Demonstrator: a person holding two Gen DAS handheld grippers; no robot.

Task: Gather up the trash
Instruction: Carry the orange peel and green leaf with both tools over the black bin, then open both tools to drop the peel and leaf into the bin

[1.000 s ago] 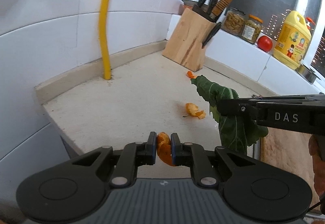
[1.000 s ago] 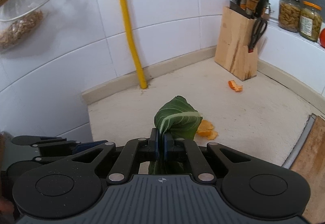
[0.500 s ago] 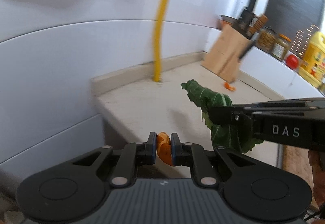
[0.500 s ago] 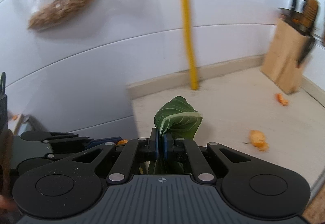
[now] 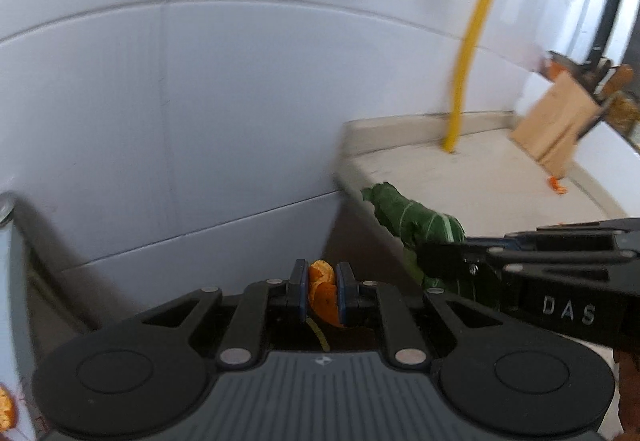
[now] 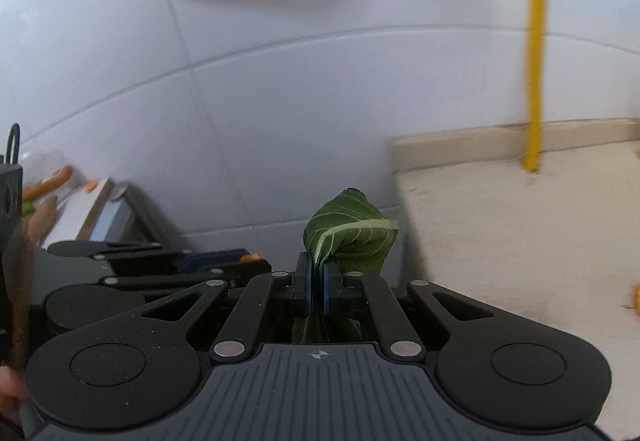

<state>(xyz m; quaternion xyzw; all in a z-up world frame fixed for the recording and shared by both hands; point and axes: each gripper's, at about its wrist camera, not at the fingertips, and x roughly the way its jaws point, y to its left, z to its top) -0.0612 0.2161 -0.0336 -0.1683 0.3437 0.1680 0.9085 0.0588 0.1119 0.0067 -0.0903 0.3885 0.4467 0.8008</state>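
My left gripper (image 5: pixel 322 281) is shut on a piece of orange peel (image 5: pixel 322 291), held past the left end of the beige counter (image 5: pixel 472 177). My right gripper (image 6: pixel 318 277) is shut on a folded green leaf (image 6: pixel 350 235), also beyond the counter's end, over the gap by the white tiled wall. In the left wrist view the right gripper (image 5: pixel 444 255) reaches in from the right with the leaf (image 5: pixel 408 217) in it. In the right wrist view the left gripper (image 6: pixel 240 259) lies low at the left. More orange peel (image 5: pixel 557 184) lies on the counter near the knife block (image 5: pixel 558 123).
A yellow pipe (image 5: pixel 472 41) runs up the wall at the counter's back. A lower grey surface with a metal edge (image 6: pixel 108 213) sits at the left, with orange scraps (image 6: pixel 48 183) on it. Another peel bit (image 6: pixel 636 295) shows at the right edge.
Both grippers swung left together, off the counter's end toward the tiled wall and lower surface, each still holding its scrap. The knife block and loose peel slid to the right of view.
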